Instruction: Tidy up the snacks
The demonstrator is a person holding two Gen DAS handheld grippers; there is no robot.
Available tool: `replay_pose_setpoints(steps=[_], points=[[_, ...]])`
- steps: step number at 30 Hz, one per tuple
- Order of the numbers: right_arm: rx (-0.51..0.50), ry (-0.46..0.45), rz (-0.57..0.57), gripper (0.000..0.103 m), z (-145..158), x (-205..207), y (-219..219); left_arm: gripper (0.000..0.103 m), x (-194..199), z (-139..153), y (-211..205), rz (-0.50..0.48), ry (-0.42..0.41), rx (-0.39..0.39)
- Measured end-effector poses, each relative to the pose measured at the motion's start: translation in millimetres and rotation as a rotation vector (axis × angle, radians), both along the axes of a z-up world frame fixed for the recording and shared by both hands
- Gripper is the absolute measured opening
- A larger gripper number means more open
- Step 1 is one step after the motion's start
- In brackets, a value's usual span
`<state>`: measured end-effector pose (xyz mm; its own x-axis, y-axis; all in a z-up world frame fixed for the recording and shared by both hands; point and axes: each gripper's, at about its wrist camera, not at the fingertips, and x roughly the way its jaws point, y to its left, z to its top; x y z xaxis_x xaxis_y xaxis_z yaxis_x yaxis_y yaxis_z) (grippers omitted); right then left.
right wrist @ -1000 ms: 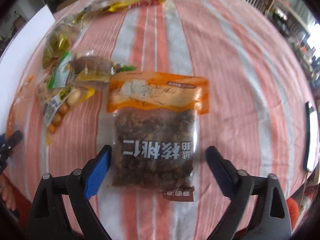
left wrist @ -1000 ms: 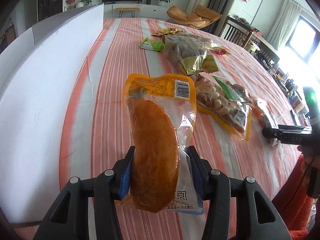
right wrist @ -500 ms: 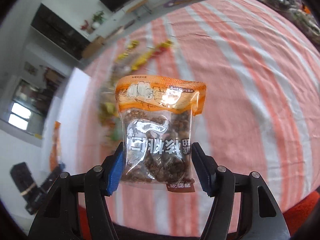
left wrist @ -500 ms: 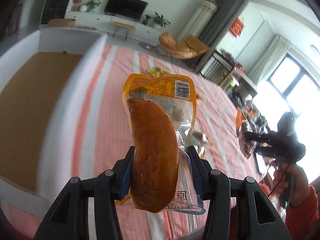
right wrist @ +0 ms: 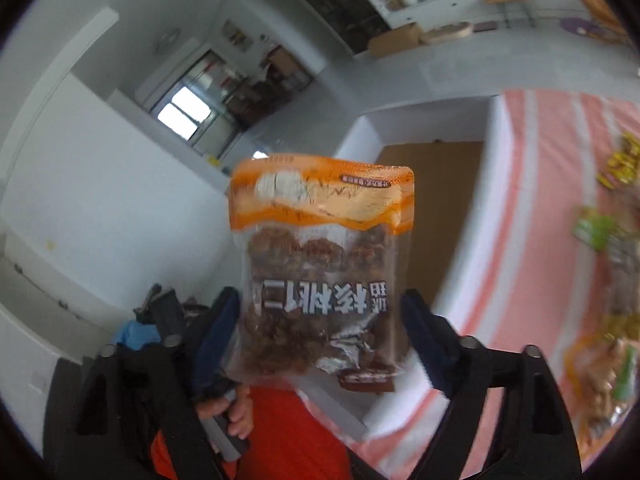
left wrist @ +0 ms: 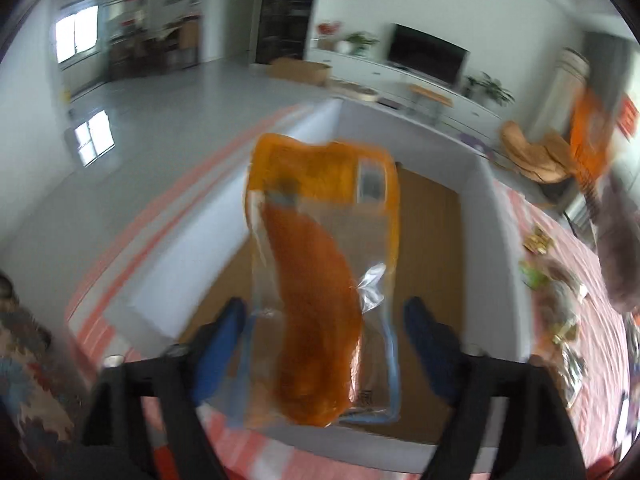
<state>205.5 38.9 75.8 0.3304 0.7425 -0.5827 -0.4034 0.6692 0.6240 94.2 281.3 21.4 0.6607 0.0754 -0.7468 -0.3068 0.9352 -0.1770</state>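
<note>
A clear packet with an orange top and a long orange-brown snack (left wrist: 316,280) hangs between the fingers of my left gripper (left wrist: 324,328), above the brown floor of a white-walled box (left wrist: 500,280). The jaws are opening and the blue pads stand just off the packet's edges. My right gripper (right wrist: 320,320) has a packet of brown walnut pieces with an orange top (right wrist: 320,264) between its fingers. Those jaws are opening too, with the pads clear of the packet. It hovers near the box (right wrist: 472,240), at its near corner.
The box sits on a table with a red and white striped cloth (right wrist: 540,208). Several loose snack packets (right wrist: 600,224) lie to its right. A hand (right wrist: 228,416) and a red sleeve (right wrist: 288,432) show below the right gripper. A blurred living room lies beyond.
Both grippers rose from the table and swung left over the white box. Each was shut on its packet half a second ago; now both sets of jaws stand wide.
</note>
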Motion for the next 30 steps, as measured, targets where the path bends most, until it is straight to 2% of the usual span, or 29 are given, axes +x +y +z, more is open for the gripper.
replay_pose_setpoints(steps=[3, 6, 8, 12, 13, 14, 17, 19, 21, 23, 26, 30], points=[[0.021, -0.014, -0.001, 0.088, -2.5, 3.5, 10.5, 0.094, -14.5, -7.2, 6.8, 0.022, -0.034, -0.023], [0.04, -0.049, -0.029, 0.088, -3.6, -1.0, -10.7, 0.096, -18.8, -12.7, 0.7, 0.025, -0.054, -0.036], [0.006, -0.076, -0.072, 0.088, -4.5, -9.3, -34.3, 0.096, -23.3, -11.8, -13.4, -0.009, -0.078, -0.07], [-0.138, -0.162, -0.193, 0.088, -20.6, -24.4, -96.1, 0.096, -31.6, 6.2, -72.6, -0.172, -0.125, -0.08], [-0.191, -0.175, -0.237, 0.088, -29.8, -27.5, -115.1, 0.096, -31.1, 13.1, -85.7, -0.213, -0.13, -0.078], [-0.254, -0.181, -0.297, 0.088, -45.0, -32.1, -141.6, 0.096, -34.8, 15.9, -114.3, -0.293, -0.137, -0.076], [-0.399, -0.12, -0.466, 0.088, -93.3, -45.8, -215.3, 0.096, -47.3, 18.4, -180.3, -0.472, -0.143, -0.087], [-0.493, -0.066, -0.574, 0.088, -125.0, -58.3, -261.3, 0.097, -48.5, 12.4, -219.1, -0.556, -0.124, -0.109], [-0.589, -0.018, -0.662, 0.088, -153.7, -75.5, -298.0, 0.098, -48.9, -16.2, -264.7, -0.653, -0.057, -0.146], [-0.65, 0.013, -0.711, 0.088, -168.5, -88.5, -323.2, 0.097, -43.0, -47.0, -293.0, -0.704, 0.018, -0.144], [-0.703, 0.043, -0.74, 0.088, -191.9, -106.5, -342.4, 0.097, -20.5, -90.0, -310.8, -0.677, 0.121, -0.082], [-0.708, -0.034, -0.743, 0.087, -190.4, -121.5, -337.9, 0.097, -6.8, -110.9, -301.5, -0.607, 0.12, 0.02]])
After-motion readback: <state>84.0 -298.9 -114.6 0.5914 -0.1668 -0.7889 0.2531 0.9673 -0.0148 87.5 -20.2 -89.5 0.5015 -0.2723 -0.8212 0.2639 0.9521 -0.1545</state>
